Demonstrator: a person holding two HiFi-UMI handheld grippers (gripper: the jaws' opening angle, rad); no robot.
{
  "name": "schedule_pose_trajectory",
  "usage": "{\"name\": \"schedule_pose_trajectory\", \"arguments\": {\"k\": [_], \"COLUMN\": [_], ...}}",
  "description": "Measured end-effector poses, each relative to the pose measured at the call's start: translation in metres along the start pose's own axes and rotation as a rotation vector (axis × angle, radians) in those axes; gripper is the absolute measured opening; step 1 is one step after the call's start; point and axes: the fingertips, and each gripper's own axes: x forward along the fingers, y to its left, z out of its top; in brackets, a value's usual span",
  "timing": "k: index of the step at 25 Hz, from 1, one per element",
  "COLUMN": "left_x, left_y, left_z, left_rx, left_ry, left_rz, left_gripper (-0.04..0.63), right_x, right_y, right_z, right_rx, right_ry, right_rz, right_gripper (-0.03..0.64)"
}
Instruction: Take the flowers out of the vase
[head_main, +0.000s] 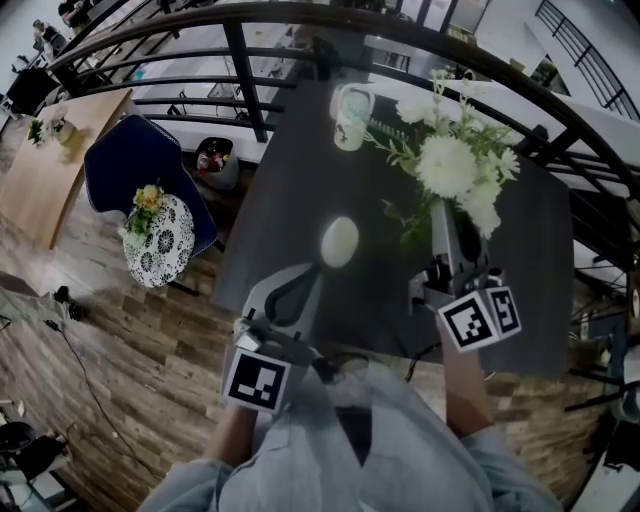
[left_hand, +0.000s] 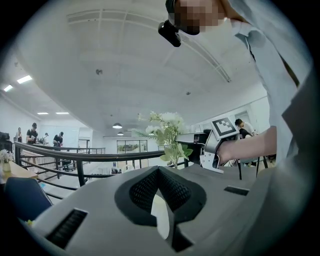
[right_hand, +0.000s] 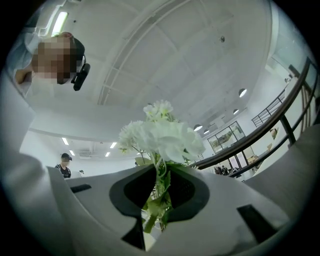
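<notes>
Right gripper view — R tongs (right_hand: 157, 202) clamp flowers (right_hand: 162, 137) by stems.

A: Counts, fast. Grippers?
B: Two: left gripper (left_hand: 159, 192), right gripper (right_hand: 159, 197).
A: Flowers?
B: Head view, two clear. White bunch (head_main: 450, 165) at 2 o'clock, yellow bunch (head_main: 147, 200) at 9. There's a green speck at 10, too small to call.
A: Vessels?
B: One mug (head_main: 350, 115) at 12, and one vase (head_main: 338, 241) at centre.
A: Tables?
B: Three. Dark table (head_main: 540, 280) at 3, spotted table (head_main: 170, 245) at 9, wooden table (head_main: 50, 180) at 10.
A: Chairs?
B: One blue chair (head_main: 130, 150) at 10.
</notes>
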Motion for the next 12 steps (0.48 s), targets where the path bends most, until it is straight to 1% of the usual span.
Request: {"name": "schedule_pose_trajectory", "arguments": {"k": [12], "left_x": [-0.001], "left_y": [-0.010], "left_z": [-0.003], "left_rx": [0.008], "left_ry": [0.006], "left_rz": [-0.003], "left_gripper": [-0.002], "right_x": [-0.024], "right_y": [-0.020], "right_z": [-0.034], "right_rx": [0.009], "right_ry": [0.090], "right_rz": [-0.054], "right_gripper": [0.064]}}
